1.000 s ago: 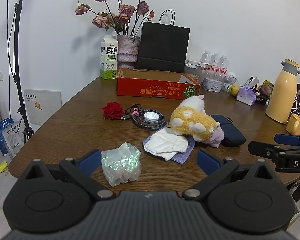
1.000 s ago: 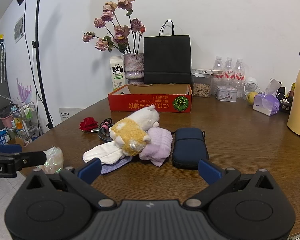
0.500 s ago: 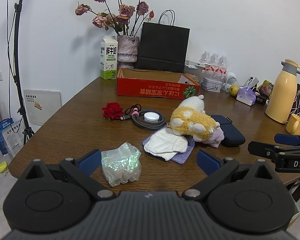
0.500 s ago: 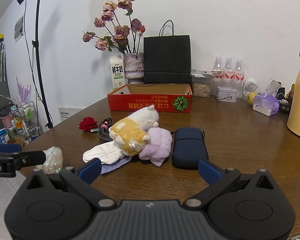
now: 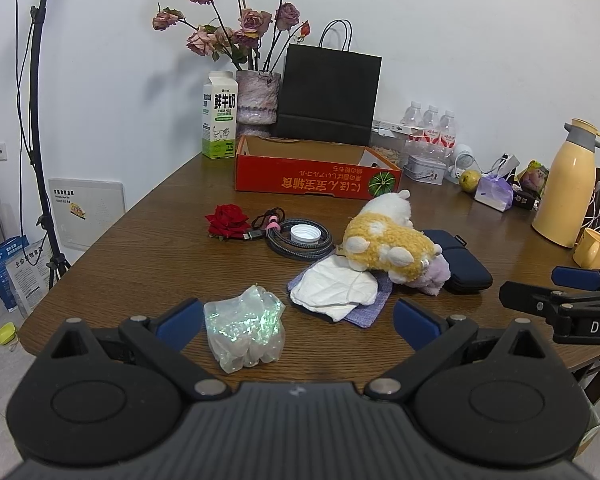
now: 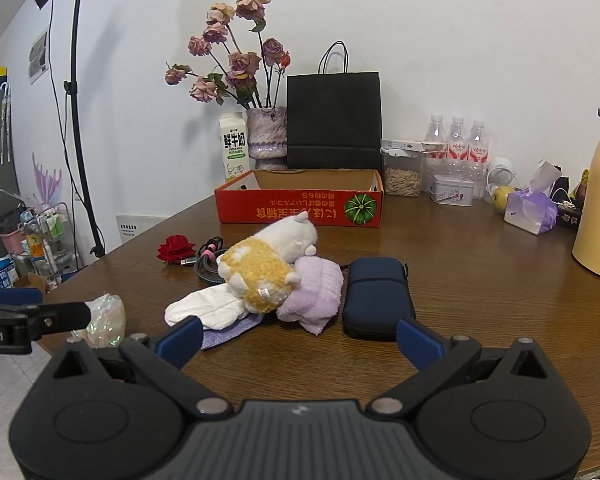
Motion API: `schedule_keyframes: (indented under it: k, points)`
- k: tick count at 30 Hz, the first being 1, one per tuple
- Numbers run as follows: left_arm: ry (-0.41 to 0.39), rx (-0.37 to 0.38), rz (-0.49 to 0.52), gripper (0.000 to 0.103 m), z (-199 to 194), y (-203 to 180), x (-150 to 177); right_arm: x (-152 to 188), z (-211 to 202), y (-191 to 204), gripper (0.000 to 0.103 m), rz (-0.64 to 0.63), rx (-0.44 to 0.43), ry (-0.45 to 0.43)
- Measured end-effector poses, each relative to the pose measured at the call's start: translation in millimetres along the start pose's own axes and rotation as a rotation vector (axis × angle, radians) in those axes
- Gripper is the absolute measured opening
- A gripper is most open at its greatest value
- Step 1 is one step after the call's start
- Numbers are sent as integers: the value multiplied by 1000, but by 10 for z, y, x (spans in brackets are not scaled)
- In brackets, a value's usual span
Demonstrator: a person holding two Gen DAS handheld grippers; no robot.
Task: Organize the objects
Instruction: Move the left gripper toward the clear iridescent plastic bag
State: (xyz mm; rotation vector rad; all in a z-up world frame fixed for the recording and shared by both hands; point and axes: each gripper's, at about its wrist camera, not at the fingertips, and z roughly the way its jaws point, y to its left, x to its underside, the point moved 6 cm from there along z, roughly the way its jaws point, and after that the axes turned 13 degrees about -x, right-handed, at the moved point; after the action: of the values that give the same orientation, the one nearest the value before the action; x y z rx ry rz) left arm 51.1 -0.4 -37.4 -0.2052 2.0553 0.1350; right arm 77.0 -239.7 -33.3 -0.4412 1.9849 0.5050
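Brown wood is making up the big table (image 5: 140, 256), and lots of things are sitting on it. Both grippers are hanging low at the near edge, and both are open wide with nothing in them.

The left gripper (image 5: 298, 318) is pointing at a shiny crinkly bag (image 5: 244, 330). The bag is sitting on the table between the two blue fingers, close to the left one, but I cannot tell if it is touching. The right gripper (image 6: 300, 338) is pointing at the pile in the middle. It is also showing at the right side of the left view (image 5: 556, 300), and it is not touching anything.

In the pile, a yellow and white plush toy (image 5: 384, 240) is lying on its side. It is resting on a white cloth (image 5: 334, 290) and a soft purple towel (image 6: 314, 292). A bluish cloth (image 5: 370, 306) is peeking out under the white one. A dark blue pouch (image 6: 378, 296) is lying just beside the purple towel.

Farther back, a red rose (image 5: 228, 220) is lying next to a coiled cable (image 5: 298, 242) with a white cap (image 5: 305, 233) inside the coil. Behind them a red cardboard box (image 5: 316, 180) is sitting open. A milk carton (image 5: 219, 116), a vase of dried flowers (image 5: 258, 96) and a black paper bag (image 5: 328, 96) are standing by the wall. A yellow jug (image 5: 568, 188) is standing far to the right.
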Motion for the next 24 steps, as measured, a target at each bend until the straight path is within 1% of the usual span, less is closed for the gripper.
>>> schedule_keyframes:
  k: [13, 24]
  points:
    - [10, -6, -10, 103, 19, 76, 19, -8, -22, -14, 103, 0, 2, 1]
    - [55, -49, -26, 103, 157, 111, 52, 14, 36, -49, 103, -2, 20, 10]
